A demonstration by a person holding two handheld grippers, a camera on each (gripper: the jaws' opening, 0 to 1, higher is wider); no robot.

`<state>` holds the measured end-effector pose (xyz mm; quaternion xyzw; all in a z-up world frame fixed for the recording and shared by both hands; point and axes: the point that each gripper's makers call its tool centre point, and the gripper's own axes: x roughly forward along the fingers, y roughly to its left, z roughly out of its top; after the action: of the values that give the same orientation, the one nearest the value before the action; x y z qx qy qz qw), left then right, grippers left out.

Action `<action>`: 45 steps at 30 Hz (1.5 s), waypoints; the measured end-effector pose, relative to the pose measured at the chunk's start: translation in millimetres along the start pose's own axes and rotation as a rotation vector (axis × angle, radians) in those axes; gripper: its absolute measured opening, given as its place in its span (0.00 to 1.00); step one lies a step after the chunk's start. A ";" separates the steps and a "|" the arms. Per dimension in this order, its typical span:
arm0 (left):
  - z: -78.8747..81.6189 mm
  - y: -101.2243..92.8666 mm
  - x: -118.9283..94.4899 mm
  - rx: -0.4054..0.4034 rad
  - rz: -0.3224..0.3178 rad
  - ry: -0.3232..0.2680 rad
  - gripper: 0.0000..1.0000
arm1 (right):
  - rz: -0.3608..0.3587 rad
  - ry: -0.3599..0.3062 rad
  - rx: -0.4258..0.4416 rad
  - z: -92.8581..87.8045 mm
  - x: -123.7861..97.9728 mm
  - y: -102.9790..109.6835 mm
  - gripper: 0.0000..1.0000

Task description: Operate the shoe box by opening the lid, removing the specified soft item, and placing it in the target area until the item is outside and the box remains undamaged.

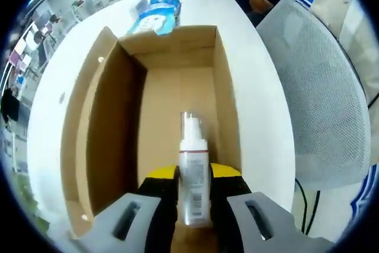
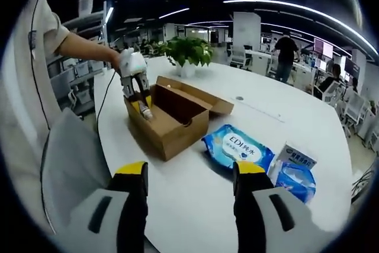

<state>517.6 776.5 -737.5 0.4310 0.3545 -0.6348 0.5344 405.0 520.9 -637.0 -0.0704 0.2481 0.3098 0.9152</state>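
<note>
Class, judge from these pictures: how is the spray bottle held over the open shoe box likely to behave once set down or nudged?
The spray bottle is a slim cylinder, so it would probably tip easily and roll. Its smooth surface looks slippery between the left gripper jaws. It seems rigid, not floppy.

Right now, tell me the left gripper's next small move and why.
Probably lift straight up. The left gripper is shut on the spray bottle, which is inside the open box, close to its wall. A straight rise should clear the cardboard walls without scraping them. The right gripper is open and apart.
</note>
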 end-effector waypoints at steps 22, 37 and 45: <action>63.7 -27.4 -34.0 0.026 0.025 -0.175 0.17 | 0.119 -0.039 -0.050 20.3 22.0 40.2 0.39; 114.7 -58.1 -45.4 0.108 -0.016 -0.274 0.17 | 0.211 -0.053 -0.089 31.3 34.6 69.6 0.30; 128.9 -70.7 -44.9 0.142 -0.044 -0.294 0.17 | 0.255 -0.059 -0.114 37.6 40.4 83.3 0.28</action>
<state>428.9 688.4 -648.0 0.3625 0.2360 -0.7260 0.5346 397.9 619.4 -622.5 -0.0810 0.2100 0.4390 0.8698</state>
